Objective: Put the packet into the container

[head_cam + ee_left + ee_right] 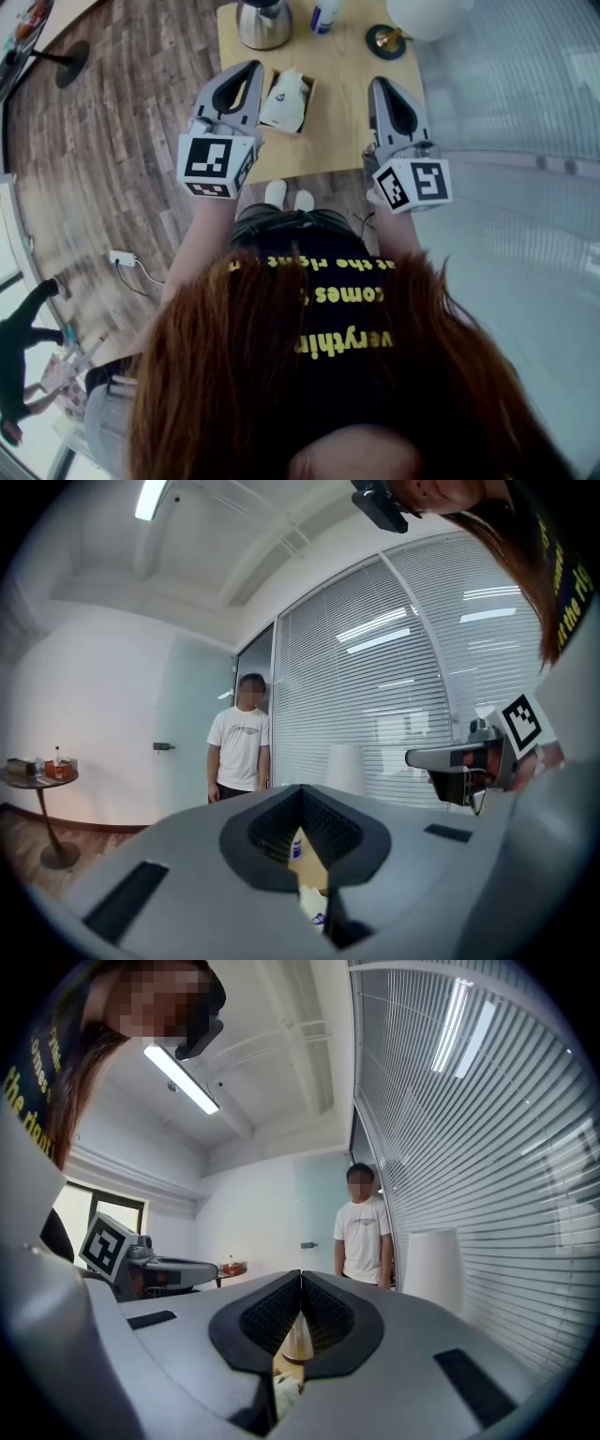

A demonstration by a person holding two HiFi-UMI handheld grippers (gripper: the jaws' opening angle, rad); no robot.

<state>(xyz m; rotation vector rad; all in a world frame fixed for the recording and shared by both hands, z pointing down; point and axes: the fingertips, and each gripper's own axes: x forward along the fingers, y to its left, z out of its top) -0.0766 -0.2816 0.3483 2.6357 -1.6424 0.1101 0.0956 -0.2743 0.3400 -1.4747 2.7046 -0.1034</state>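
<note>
The bench (347,103) has a bare strip in the upper middle of the head view, between the container (310,92) and the right gripper (378,84). A gripper could pass there. A white packet (284,101) fills the container's opening. Along the top edge a metal jug (263,21), a bottle (325,14) and a lamp base (385,39) crowd the bench's far side. The blinds (525,84) close off the right. At left, open wooden floor (122,122) lies beyond the left gripper (253,67). A person (239,747) stands past the bench.
</note>
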